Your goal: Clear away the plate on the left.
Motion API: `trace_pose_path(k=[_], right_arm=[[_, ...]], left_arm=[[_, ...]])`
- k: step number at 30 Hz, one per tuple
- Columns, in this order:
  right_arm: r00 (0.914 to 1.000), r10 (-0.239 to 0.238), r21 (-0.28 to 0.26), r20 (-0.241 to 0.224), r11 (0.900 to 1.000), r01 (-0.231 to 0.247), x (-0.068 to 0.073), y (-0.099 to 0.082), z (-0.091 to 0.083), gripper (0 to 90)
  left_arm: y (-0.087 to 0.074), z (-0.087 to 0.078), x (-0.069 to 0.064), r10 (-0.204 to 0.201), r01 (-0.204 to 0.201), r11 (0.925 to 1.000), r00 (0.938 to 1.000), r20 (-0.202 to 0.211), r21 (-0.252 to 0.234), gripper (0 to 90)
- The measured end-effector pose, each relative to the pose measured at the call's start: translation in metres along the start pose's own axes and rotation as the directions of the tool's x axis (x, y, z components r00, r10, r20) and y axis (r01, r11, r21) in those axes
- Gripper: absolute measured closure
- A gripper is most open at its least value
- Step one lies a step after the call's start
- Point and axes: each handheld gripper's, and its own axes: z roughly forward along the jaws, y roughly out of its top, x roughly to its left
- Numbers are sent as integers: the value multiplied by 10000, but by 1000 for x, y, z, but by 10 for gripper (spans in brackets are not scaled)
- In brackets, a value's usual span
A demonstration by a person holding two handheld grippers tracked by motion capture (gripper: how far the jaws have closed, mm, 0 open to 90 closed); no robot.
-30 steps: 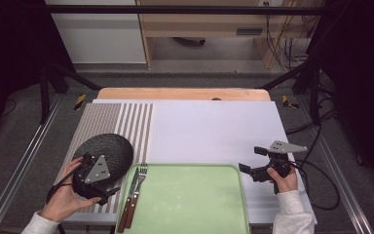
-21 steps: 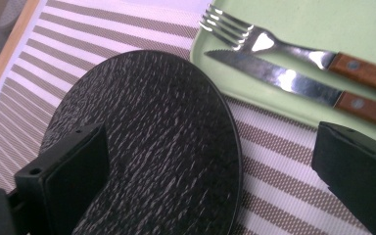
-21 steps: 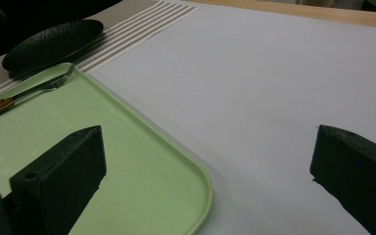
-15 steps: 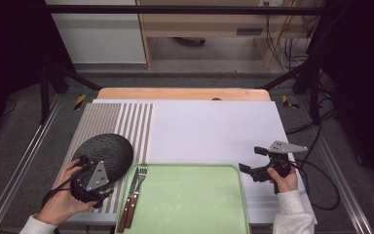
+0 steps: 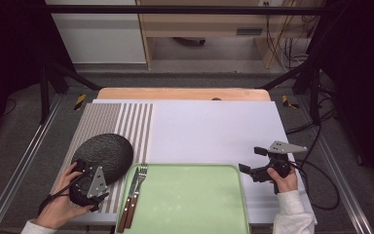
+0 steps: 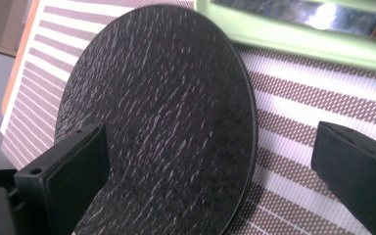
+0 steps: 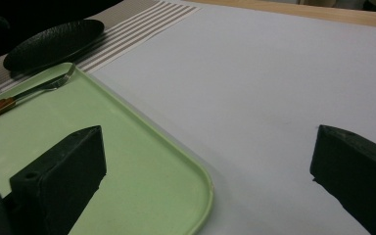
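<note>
The left gripper (image 5: 88, 181) has drawn back toward the person since a second ago: then it lay over the near part of the black plate (image 5: 103, 153), and now it sits at the plate's near edge, with most of the dark, rough surface uncovered. The plate itself has stayed where it was on the striped mat (image 5: 108, 126).

In the left gripper view, its two black jaws stand wide apart and grip nothing; the plate's near rim lies between them, closer to the left jaw, and I cannot tell whether that jaw touches it. The plate (image 6: 161, 112) lies flat on the mat, its right edge just beside the green tray (image 5: 190, 204).

The right gripper (image 5: 260, 171) has not shifted. It hovers at the far right corner of the tray, jaws spread wide and empty; in its own view one jaw is over the tray (image 7: 142, 161) and the other is over the white table cover (image 7: 274, 78).

A fork (image 5: 137, 187) and a knife (image 5: 126, 200) with wooden handles lie side by side along the tray's left edge, near the plate but not touching it.
</note>
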Motion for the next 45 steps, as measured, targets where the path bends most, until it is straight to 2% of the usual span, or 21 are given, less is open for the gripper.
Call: trace_pose_path(k=[9, 15, 21, 35, 42, 45], right_arm=[[10000, -13, -6, -1, 10000, 13, 0, 0, 0, 6], [10000, -35, -14, -8, 10000, 35, -1, 0, 0, 6], [10000, -34, -28, 18, 10000, 34, -1, 0, 0, 6], [10000, -26, -6, 40, 10000, 26, -1, 0, -1, 6], [10000, -24, 5, 43, 10000, 24, -1, 0, -1, 6], [10000, -18, -1, 55, 10000, 18, -1, 0, -1, 6]], left_arm=[[-8, 8, -5, 488, -477, 9985, 9979, -431, 261, 40], [-11, 10, -8, 1059, -1021, 9938, 9897, -964, 428, 89], [-13, 12, -12, 1426, -1362, 9887, 9834, -1124, 630, 155], [-18, 16, -19, 1647, -1555, 9851, 9761, -1418, 742, 336], [-18, 17, -25, 2070, -1941, 9766, 9649, -1617, 921, 463], [-18, 18, -27, 2225, -2084, 9732, 9599, -1706, 970, 489]])
